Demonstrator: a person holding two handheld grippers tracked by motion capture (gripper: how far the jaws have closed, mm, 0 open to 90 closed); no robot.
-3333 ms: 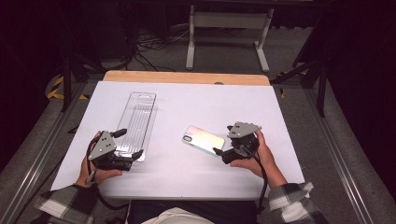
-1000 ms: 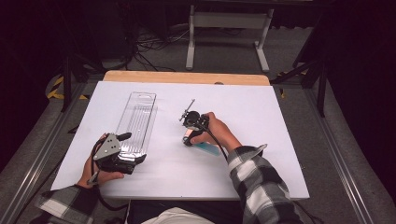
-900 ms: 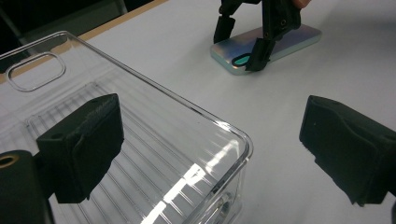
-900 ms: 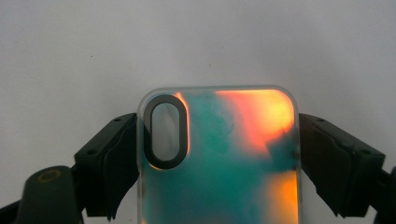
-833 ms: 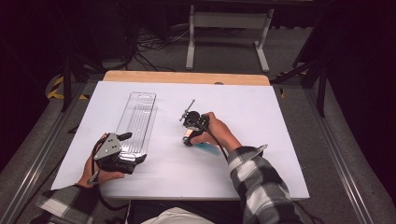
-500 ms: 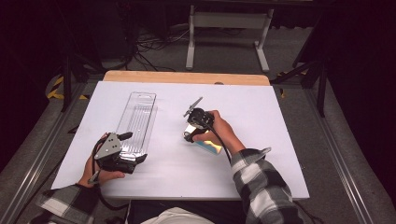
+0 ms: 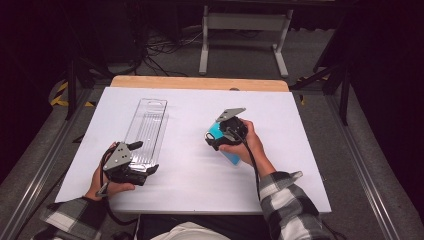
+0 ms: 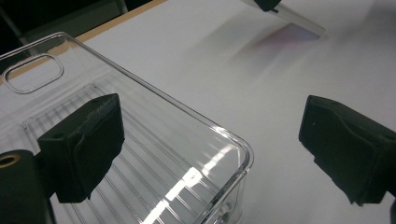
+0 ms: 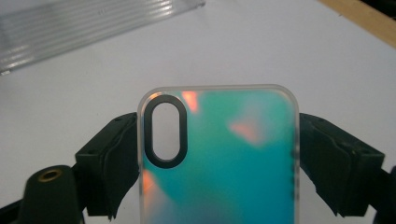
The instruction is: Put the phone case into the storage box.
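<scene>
A: What has the right gripper (image 7: 216, 142) got?

B: A teal phone case (image 9: 219, 154), clamped across its width between both pads, lifted off the white table (image 7: 300, 150) right of centre.

A: And the left gripper (image 8: 210, 154)?

B: Jaws wide apart, gripping nothing, one pad over the near end of the clear plastic tray (image 7: 148, 127), which lies flat on the table's left half.

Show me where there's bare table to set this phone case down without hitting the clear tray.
The widest bare patch lies between the clear tray and the phone case in the right gripper. The table is also free to the right of that hand, and along its far edge. It is crowded at the tray's near end, where the left gripper sits.
</scene>
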